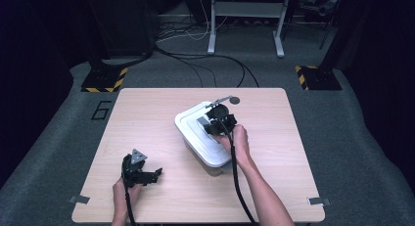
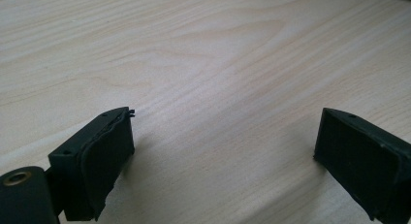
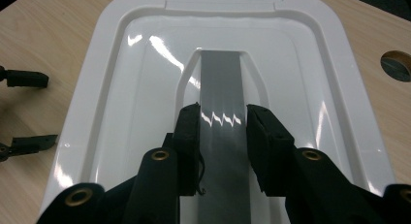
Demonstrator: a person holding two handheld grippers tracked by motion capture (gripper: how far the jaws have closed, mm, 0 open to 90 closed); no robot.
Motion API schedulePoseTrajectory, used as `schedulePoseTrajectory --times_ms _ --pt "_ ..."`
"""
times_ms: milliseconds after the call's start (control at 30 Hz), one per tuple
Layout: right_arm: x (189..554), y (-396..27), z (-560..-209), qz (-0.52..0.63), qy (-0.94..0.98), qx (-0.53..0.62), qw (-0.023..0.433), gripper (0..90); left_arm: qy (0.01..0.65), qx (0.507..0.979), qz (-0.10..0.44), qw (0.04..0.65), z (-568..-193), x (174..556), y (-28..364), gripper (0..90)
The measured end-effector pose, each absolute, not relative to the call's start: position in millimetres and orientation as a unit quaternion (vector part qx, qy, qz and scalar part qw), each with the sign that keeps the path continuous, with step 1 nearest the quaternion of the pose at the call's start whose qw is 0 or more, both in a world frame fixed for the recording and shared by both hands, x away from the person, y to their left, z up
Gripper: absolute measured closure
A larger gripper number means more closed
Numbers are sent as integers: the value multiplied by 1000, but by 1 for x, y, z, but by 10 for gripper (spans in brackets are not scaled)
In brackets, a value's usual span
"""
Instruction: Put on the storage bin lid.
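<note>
Right claw (image 3: 223, 122) pinching the grey handle (image 3: 220, 83) mid-lid (image 3: 116, 88); left claw (image 2: 223, 151) spread, idle. Slick handle, probably: pads may slip off when lifting.

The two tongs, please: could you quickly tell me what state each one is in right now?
Left tongs: open, holding nothing, jaws wide apart over the bare table.
Right tongs: shut on the grey handle of the white box lid.

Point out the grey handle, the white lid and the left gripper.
grey handle (image 3: 221, 88): right gripper view, on the strip's middle, just beyond the jaws closed on it.
white lid (image 3: 140, 88): right gripper view, on its glossy recessed top.
left gripper (image 1: 157, 174): high view, between its spread fingertips.
</note>
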State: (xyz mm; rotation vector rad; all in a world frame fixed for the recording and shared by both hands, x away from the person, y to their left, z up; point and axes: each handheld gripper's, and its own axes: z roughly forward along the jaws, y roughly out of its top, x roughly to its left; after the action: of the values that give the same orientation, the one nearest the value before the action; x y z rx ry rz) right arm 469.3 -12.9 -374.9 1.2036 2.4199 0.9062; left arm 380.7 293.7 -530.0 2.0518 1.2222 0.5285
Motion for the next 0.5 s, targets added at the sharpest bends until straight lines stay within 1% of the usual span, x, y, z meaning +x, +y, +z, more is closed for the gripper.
schedulePoseTrajectory --times_ms 100,200,267,367,433,500 --pt "468 -9 -379 313 838 418 154 668 470 789 203 341 -530 381 294 66" --pt "467 -12 -381 320 836 419 153 669 470 789 203 341 -530 381 294 66" --pt "465 -11 -382 323 836 413 162 667 470 789 203 341 -530 381 294 66" --pt "466 -13 -382 327 838 407 161 655 470 788 203 341 -530 381 294 66" --pt "467 -14 -382 330 838 406 153 526 470 789 203 341 -530 381 294 66" --pt "464 -16 -380 335 836 405 156 395 470 789 203 341 -530 381 294 66"
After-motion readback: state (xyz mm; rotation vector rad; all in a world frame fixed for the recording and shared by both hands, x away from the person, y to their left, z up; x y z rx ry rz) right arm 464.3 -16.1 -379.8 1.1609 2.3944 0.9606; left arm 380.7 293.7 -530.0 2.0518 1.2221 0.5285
